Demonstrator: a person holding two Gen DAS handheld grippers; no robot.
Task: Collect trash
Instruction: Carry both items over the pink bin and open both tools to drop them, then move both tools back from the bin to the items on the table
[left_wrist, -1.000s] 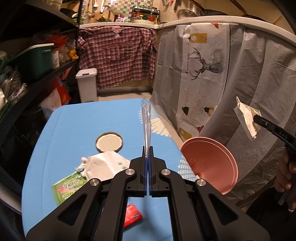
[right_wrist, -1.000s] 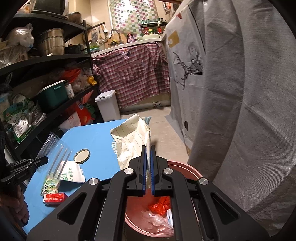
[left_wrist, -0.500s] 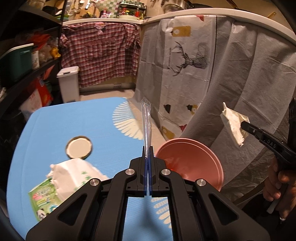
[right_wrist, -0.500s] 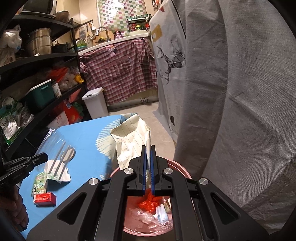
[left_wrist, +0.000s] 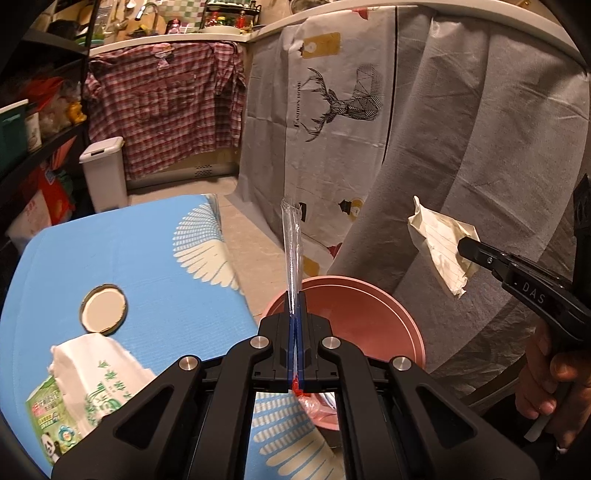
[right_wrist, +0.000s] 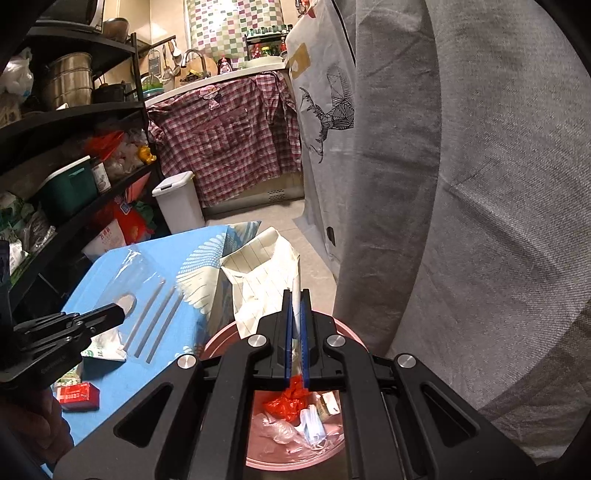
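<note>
Blue table (left_wrist: 147, 266), pink bin (left_wrist: 354, 314) half-hidden

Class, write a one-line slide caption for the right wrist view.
Right claw holds crumpled lined paper over the pink bin of trash.

I'm working in a home kitchen: sink faucet (right_wrist: 192, 55) at eleven o'clock, tiled wall (right_wrist: 236, 26), pot-stacked shelves (right_wrist: 66, 110).
</note>
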